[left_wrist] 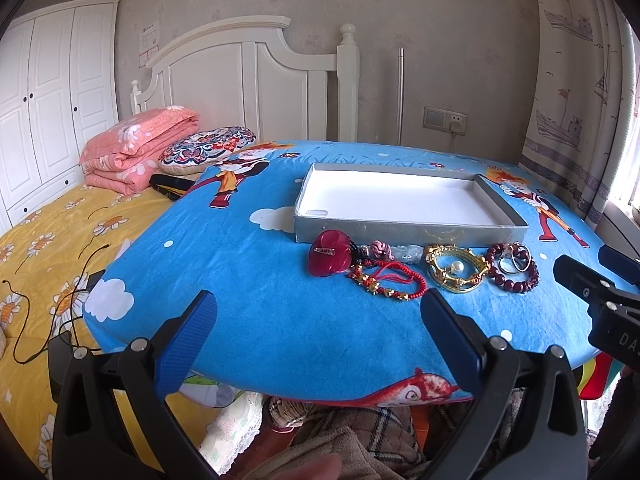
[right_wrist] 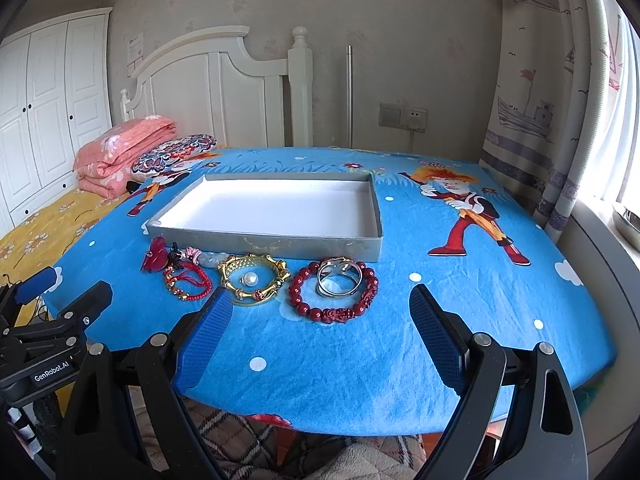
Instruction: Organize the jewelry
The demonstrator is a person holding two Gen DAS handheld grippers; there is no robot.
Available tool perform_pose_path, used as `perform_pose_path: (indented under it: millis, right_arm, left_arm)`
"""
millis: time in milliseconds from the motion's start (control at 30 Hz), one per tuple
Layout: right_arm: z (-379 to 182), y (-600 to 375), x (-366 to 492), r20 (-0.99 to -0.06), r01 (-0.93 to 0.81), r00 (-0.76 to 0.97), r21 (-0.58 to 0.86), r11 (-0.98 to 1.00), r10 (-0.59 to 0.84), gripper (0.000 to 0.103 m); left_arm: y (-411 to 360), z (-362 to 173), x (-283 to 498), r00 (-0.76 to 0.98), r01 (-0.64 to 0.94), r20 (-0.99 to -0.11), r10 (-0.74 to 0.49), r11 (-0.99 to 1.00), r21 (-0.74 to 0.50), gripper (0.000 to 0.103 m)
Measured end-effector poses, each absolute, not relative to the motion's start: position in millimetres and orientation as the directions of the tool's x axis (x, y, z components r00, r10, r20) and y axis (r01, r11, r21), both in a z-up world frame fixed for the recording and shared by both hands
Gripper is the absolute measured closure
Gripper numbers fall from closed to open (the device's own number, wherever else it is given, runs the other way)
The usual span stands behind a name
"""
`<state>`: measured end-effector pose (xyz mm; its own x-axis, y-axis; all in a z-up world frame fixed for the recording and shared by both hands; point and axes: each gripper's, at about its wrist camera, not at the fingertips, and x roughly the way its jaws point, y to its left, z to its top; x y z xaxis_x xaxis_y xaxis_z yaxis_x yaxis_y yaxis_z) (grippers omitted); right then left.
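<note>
A shallow grey box (left_wrist: 408, 233) (right_wrist: 264, 243) with a white, empty inside sits on a blue cartoon cloth. In front of it lies a row of jewelry: a red hair clip (left_wrist: 329, 259) (right_wrist: 155, 259), a red cord bracelet (left_wrist: 386, 283) (right_wrist: 188, 283), a gold bangle (left_wrist: 456, 274) (right_wrist: 253, 281) around a pearl, a dark red bead bracelet (left_wrist: 516, 278) (right_wrist: 333, 294) and silver rings (right_wrist: 339, 276). My left gripper (left_wrist: 320, 312) is open and empty near the front edge. My right gripper (right_wrist: 322, 304) is open and empty, just short of the bead bracelet.
The blue cloth covers a table (right_wrist: 500, 280). A bed with a yellow sheet (left_wrist: 40, 240), a pink quilt (left_wrist: 132, 148) and a patterned pillow (left_wrist: 208, 148) lies to the left. A curtain (right_wrist: 560, 120) hangs on the right. Black cables (left_wrist: 60, 300) trail on the bed.
</note>
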<state>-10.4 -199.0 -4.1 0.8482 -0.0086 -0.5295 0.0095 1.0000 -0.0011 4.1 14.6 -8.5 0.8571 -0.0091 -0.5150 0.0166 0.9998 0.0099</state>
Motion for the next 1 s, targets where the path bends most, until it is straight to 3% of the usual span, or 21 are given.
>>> perform_pose_path:
  millis: [300, 733, 1000]
  right_arm:
    - [-6, -208, 3, -0.51, 0.017, 0.86, -0.035, 0.999, -0.032, 0.019]
    - [-38, -237, 28, -0.561, 0.072, 0.827, 0.019, 0.997, -0.049, 0.019]
    - [-45, -232, 45, -0.569, 0.055, 0.822, 0.016, 0.998, -0.036, 0.021]
  left_arm:
    - [18, -6, 18, 0.89, 0.012, -0.456, 0.017, 0.998, 0.062, 0.005]
    - [13, -30, 71, 0.868, 0.011, -0.495, 0.045, 0.994, 0.109, 0.006]
    - [16, -42, 107, 0.82, 0.02, -0.572, 0.02, 0.998, 0.063, 0.006]
